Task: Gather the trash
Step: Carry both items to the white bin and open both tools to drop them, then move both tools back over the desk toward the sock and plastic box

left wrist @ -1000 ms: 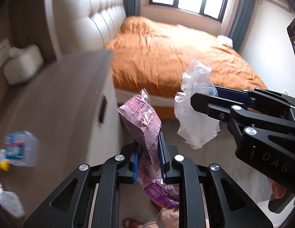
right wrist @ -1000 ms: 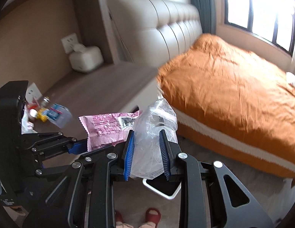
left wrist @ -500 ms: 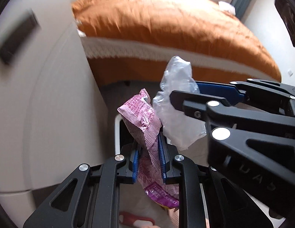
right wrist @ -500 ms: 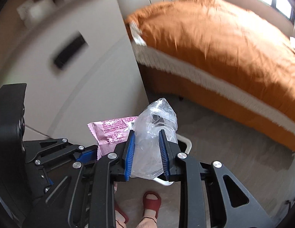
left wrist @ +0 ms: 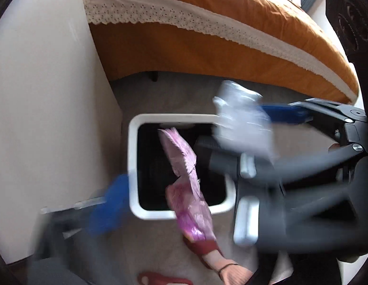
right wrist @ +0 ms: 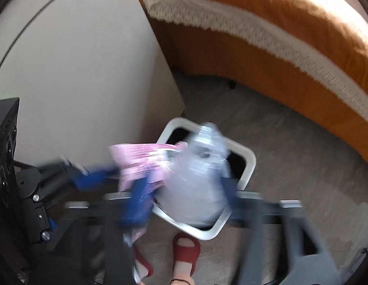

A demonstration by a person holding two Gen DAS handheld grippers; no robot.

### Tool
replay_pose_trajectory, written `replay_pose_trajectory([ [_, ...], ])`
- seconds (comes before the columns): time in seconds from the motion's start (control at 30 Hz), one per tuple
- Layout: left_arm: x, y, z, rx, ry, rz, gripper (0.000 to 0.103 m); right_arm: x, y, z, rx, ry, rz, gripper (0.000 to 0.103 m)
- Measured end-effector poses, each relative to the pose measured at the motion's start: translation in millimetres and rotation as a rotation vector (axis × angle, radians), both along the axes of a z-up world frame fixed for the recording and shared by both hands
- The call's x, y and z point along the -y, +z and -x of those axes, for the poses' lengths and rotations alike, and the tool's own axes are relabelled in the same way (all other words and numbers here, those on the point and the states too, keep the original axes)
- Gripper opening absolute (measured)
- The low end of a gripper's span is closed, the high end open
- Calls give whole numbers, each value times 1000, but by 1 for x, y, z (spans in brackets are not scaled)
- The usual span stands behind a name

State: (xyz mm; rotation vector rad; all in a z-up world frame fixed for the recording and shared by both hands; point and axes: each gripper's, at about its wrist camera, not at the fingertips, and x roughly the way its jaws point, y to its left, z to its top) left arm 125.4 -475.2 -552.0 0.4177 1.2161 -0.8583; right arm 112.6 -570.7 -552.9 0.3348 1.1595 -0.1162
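hovering over one bin [left wrist: 134, 166], one pink wrapper [left wrist: 186, 173], one clear bag [right wrist: 195, 185]

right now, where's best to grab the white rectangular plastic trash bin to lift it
On the white rectangular plastic trash bin, probably pinch the far rim from above, jaws straddling it: the top is open, and the white cabinet crowds its left side.

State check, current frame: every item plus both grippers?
pink wrapper: blurred, over the bin opening, free of the fingers
clear plastic bag: blurred, over the bin, between right gripper's fingers
trash bin: upright on the floor, open top, dark liner
left gripper: open, blurred
right gripper: blurred, cannot tell if open
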Motion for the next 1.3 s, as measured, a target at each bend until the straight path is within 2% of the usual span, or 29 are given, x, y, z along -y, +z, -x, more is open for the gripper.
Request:
replay_pose_trajectory([
  [0.1, 3, 1, -2, -13, 5, -3, 98, 3, 1, 5, -30, 2, 6, 99],
  [0.23, 2, 22, -4, -5, 30, 18, 98, 11, 20, 15, -5, -21, -9, 99],
  [0.67, -14, 108, 2, 66, 87, 31, 98, 31, 125, 39, 93, -81, 20, 99],
  [0.83, -21, 169, 8, 110, 118, 71, 98, 23, 183, 52, 147, -83, 45, 99],
  [0.93, -29, 220, 12, 162, 153, 104, 98, 9, 229, 54, 218, -57, 99, 99],
  [1.0, -37, 251, 14, 195, 183, 130, 98, -2, 264, 52, 289, -27, 83, 99],
  [1.2, -85, 351, 22, 353, 323, 170, 98, -38, 344, 43, 463, 99, 47, 99],
  [1.3, -116, 381, 24, 434, 401, 156, 98, -62, 370, 32, 522, 172, 34, 99],
])
